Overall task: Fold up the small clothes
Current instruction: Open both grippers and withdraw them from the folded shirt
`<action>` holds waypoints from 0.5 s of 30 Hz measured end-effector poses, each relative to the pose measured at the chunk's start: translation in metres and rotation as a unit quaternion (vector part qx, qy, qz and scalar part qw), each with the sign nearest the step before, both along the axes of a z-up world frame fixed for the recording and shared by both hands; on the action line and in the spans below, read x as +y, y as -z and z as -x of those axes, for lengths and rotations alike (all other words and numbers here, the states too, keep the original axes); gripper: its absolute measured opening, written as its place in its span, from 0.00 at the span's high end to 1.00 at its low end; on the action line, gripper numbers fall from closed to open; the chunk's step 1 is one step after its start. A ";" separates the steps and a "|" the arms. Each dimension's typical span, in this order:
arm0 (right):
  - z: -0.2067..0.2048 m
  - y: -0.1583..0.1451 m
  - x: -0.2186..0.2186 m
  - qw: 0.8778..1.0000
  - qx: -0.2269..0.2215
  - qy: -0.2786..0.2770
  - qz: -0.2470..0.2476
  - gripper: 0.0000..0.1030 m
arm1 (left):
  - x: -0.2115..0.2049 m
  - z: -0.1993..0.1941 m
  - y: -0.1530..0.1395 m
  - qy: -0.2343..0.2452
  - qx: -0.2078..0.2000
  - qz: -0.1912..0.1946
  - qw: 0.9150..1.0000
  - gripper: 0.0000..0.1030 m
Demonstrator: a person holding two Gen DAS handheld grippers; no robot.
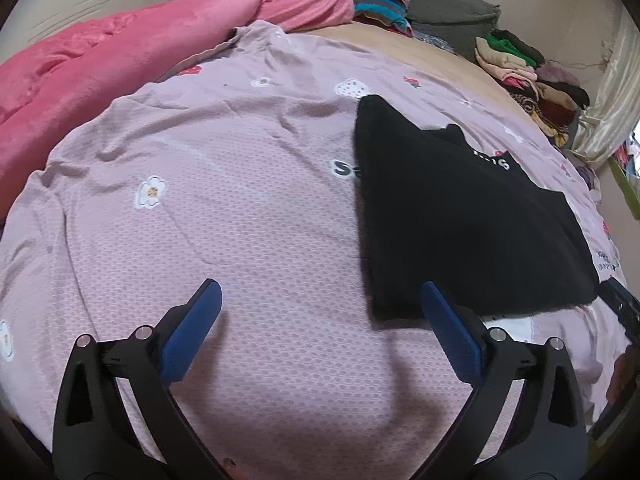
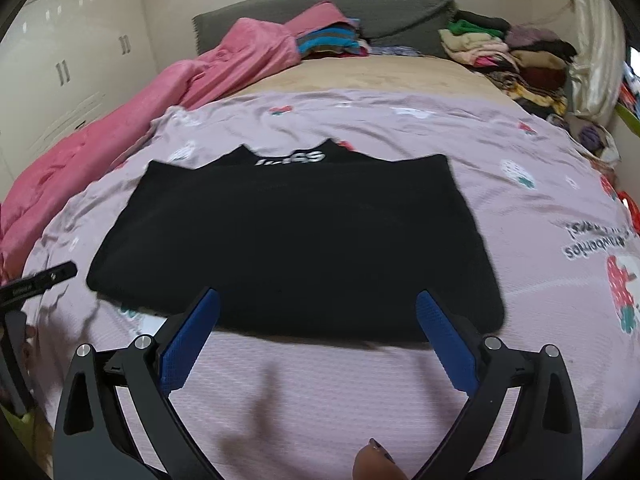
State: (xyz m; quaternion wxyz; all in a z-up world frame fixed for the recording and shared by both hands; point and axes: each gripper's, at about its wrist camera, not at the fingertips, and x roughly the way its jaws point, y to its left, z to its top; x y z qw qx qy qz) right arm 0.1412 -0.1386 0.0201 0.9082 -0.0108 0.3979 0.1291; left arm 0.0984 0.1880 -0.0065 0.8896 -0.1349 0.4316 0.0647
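A black garment [image 2: 296, 236] with white lettering near its far edge lies folded flat on the pink flowered bedspread [image 2: 320, 392]. In the left wrist view the same black garment [image 1: 460, 216] lies to the right. My left gripper [image 1: 320, 300] stands open above the bedspread, its right blue finger [image 1: 444, 328] over the garment's near left corner, with nothing between the jaws. My right gripper [image 2: 318, 312] is open over the garment's near edge, with its pads apart from the cloth. The left gripper's black tip [image 2: 44, 276] shows at the left of the right wrist view.
A pink blanket [image 2: 160, 92] is heaped along the bed's left side. Piles of folded and loose clothes [image 2: 504, 52] sit at the far right by a grey headboard [image 2: 360, 8]. A white wardrobe [image 2: 60, 60] stands at left. A fingertip [image 2: 376, 464] shows at the bottom edge.
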 end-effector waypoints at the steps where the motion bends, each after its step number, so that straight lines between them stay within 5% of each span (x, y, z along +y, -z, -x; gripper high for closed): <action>1: 0.001 0.000 0.006 1.000 0.000 -0.008 0.003 0.05 | 0.002 0.000 0.000 -0.003 0.001 -0.002 1.000 0.09; 15: 0.010 0.012 0.093 0.994 -0.004 -0.108 0.029 0.04 | 0.017 -0.004 -0.003 -0.023 0.011 -0.036 0.999 0.09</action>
